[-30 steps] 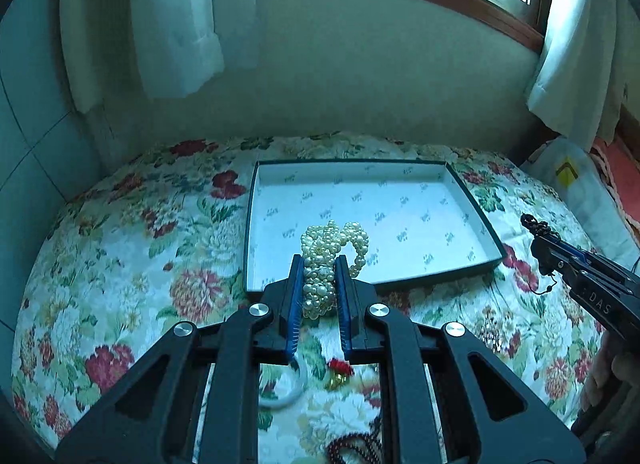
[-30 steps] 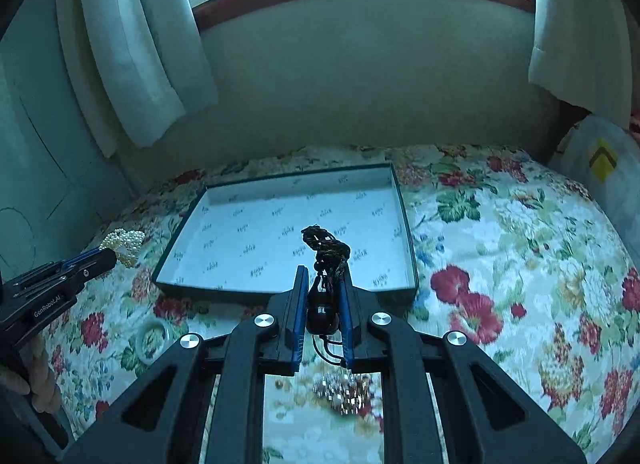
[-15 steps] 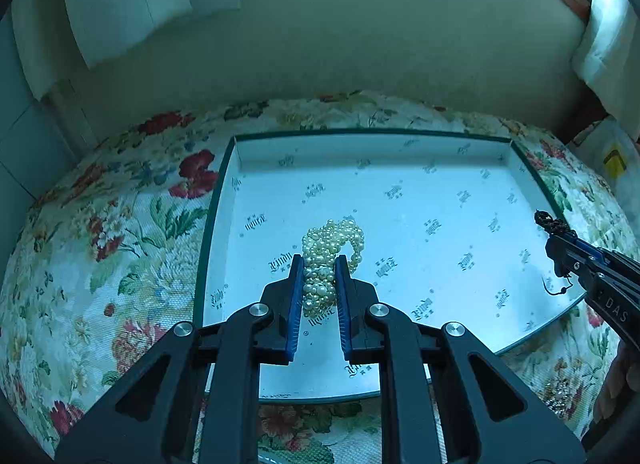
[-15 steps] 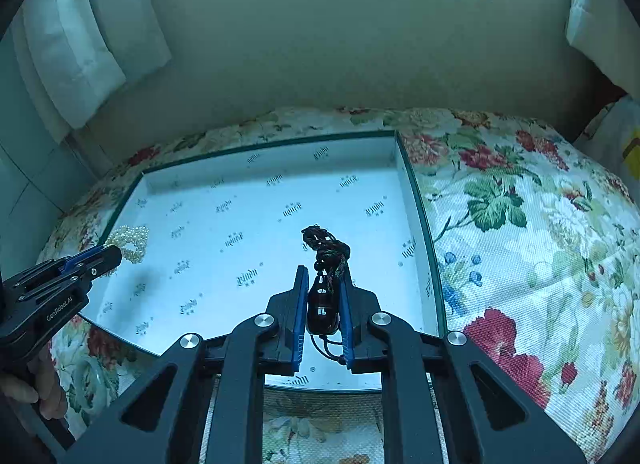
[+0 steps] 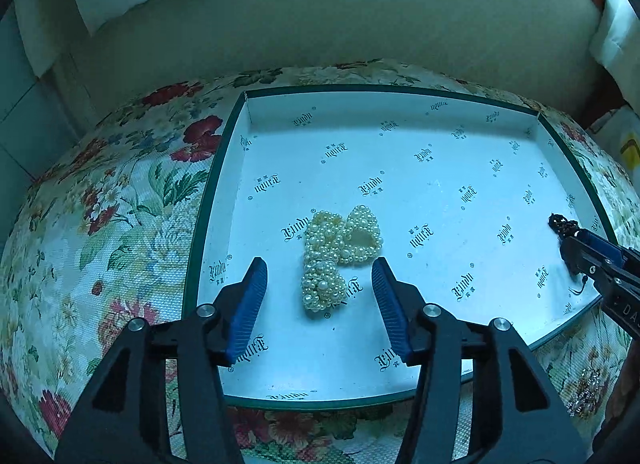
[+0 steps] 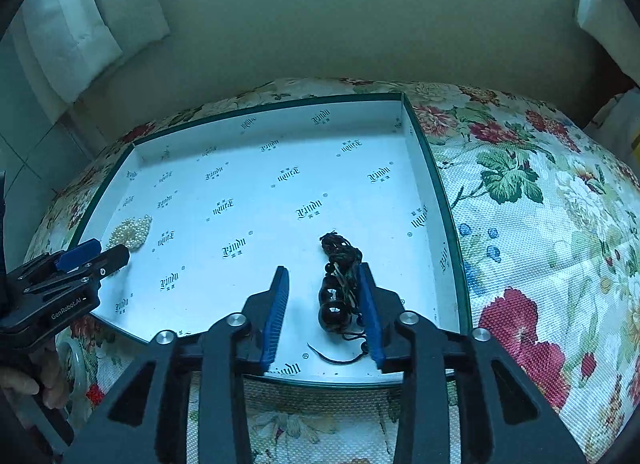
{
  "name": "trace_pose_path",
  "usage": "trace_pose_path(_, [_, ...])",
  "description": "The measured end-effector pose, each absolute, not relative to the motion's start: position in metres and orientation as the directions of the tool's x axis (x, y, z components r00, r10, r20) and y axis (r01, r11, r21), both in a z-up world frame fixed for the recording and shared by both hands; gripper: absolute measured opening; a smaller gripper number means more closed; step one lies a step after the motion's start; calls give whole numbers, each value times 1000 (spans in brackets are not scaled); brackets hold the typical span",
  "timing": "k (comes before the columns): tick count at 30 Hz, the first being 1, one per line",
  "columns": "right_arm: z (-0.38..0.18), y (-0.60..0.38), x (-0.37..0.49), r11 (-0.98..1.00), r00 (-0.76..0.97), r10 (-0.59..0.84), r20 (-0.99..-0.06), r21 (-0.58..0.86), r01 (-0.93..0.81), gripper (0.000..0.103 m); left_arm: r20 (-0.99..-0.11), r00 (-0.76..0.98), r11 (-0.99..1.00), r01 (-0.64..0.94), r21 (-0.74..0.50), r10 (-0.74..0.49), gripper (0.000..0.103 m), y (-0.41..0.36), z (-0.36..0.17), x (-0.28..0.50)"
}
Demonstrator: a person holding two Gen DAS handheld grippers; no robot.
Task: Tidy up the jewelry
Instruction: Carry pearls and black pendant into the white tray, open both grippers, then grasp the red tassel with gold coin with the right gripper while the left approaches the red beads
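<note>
- Floral cloth (image 5: 120,200) covers the tabletop on every side of the one tray (image 5: 400,90), a shallow white tray with a dark green rim and printed lettering over its floor.
- One pale ring (image 6: 78,364) lies on the cloth outside the tray's near left corner, partly hidden behind the left gripper in the right wrist view.
- Left gripper (image 5: 319,276) hovers over the tray's left part with its two blue-padded fingers (image 5: 248,304) spread wide and holding nothing.
- One pearl piece (image 5: 338,254), a cluster of cream beads with a looped part, lies on the tray floor between those fingers and touches neither.
- Right gripper (image 6: 323,284) is over the tray's right part, its two fingers set well apart.
- One dark beaded piece (image 6: 336,288) with black cord lies on the tray floor between them; it sits right against the right finger (image 6: 370,312) and clear of the left one, and I cannot tell whether it truly touches the pad.
- One small sparkly piece (image 5: 586,392) lies on the cloth outside the tray's near right corner, too small to make out further.
- Two white curtains (image 6: 80,16) hang at the upper corners against a plain wall.
</note>
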State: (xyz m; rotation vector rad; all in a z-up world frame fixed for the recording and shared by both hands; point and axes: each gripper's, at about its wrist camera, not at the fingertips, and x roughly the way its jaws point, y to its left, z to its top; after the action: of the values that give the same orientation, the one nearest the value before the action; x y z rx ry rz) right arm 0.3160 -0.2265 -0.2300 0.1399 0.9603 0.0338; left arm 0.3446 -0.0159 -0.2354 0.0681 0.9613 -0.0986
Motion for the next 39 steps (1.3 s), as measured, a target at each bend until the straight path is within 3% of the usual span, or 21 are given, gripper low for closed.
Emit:
trace_pose_path(2, [-223,-225,312,992,594,80,-801,124,34,55,-820,569,994,111,6,-58,60,-14,-232,343])
trace_pose_path(13, [-183,-218,248,988,620,107,-777,155,25,55,-811,578,993,114,-27,-89,65,3,-195,285])
trace_pose_path(28, [-202,-189,122,979,507,188,-841,200,-31,54,-861,499,995,77,-64,-94,65,24,-211,166])
trace_pose_path(39, [-220,-165,95,975,458,220,-861,209,-75,51,-881,463,994,93,-61,-97,65,19,-227,125])
